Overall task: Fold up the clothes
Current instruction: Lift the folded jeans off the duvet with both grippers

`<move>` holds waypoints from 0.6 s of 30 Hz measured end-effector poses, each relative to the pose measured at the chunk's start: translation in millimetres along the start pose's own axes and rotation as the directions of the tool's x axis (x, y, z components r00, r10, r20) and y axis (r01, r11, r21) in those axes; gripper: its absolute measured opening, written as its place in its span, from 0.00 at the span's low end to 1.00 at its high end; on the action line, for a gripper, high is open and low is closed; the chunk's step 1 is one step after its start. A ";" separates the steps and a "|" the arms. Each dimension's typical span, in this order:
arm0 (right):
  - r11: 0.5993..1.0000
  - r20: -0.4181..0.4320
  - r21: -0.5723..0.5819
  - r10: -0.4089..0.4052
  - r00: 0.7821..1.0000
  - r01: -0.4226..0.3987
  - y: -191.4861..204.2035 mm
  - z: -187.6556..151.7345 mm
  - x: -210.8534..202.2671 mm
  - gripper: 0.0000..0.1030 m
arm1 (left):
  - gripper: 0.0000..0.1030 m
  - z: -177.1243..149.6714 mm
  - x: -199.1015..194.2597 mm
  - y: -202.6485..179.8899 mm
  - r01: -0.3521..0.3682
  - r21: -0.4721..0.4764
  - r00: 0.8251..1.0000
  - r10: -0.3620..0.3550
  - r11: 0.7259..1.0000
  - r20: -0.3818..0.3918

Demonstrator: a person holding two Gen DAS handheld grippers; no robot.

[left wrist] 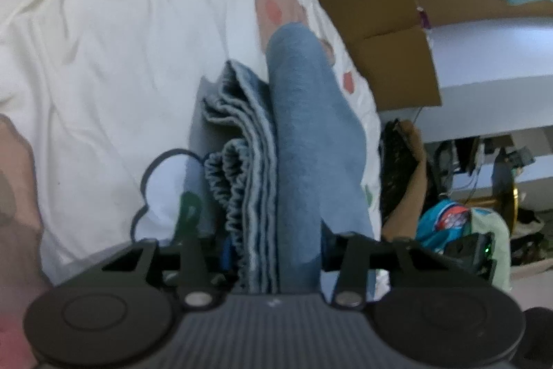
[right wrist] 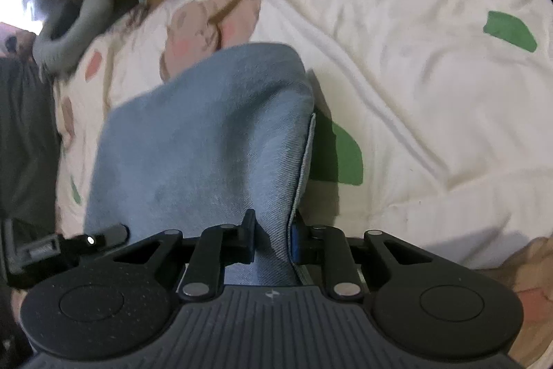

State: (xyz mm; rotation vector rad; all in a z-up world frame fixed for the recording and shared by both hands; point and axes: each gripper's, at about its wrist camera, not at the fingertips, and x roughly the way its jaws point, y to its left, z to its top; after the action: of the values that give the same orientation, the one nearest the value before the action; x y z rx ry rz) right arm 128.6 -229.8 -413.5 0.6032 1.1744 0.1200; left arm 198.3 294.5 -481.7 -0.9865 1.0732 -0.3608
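Note:
A blue denim garment [left wrist: 297,140] is folded into several layers, with a gathered elastic waistband [left wrist: 231,189] showing at its edge. My left gripper [left wrist: 262,251] is shut on the thick folded stack and holds it over the bed. In the right wrist view the same blue garment [right wrist: 197,140] hangs as a smooth fold over the bedding. My right gripper [right wrist: 273,237] is shut on its near edge, with cloth pinched between the black finger and the blue pad.
A white quilt [left wrist: 103,57] with green and red patches and a pig print covers the bed; it also shows in the right wrist view [right wrist: 414,75]. Cardboard boxes [left wrist: 373,6] stand beside the bed. A grey ring-shaped object [right wrist: 69,33] lies at the bed's edge. Floor clutter [left wrist: 459,220] is at the right.

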 end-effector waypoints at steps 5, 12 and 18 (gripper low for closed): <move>1.000 -0.019 -0.016 -0.027 0.999 0.027 0.3 3.3 4.3 0.21 | 0.50 1.3 8.0 4.7 -0.012 -0.010 0.999 0.011 1.000 -0.030; 1.000 -0.059 -0.014 -0.021 0.998 0.021 0.5 1.1 19.2 0.40 | 0.65 7.9 19.5 19.8 0.017 -0.034 0.997 -0.019 0.999 -0.079; 0.999 -0.036 0.035 0.019 0.999 -0.018 -5.7 -4.6 23.4 0.30 | 0.46 8.5 16.8 13.3 0.005 -0.015 0.995 -0.006 1.000 -0.097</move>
State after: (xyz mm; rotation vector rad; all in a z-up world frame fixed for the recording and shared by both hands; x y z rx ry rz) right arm 132.6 -223.6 -436.9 0.6451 1.2080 0.1270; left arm 210.9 294.6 -501.0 -0.9929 1.1628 -0.4097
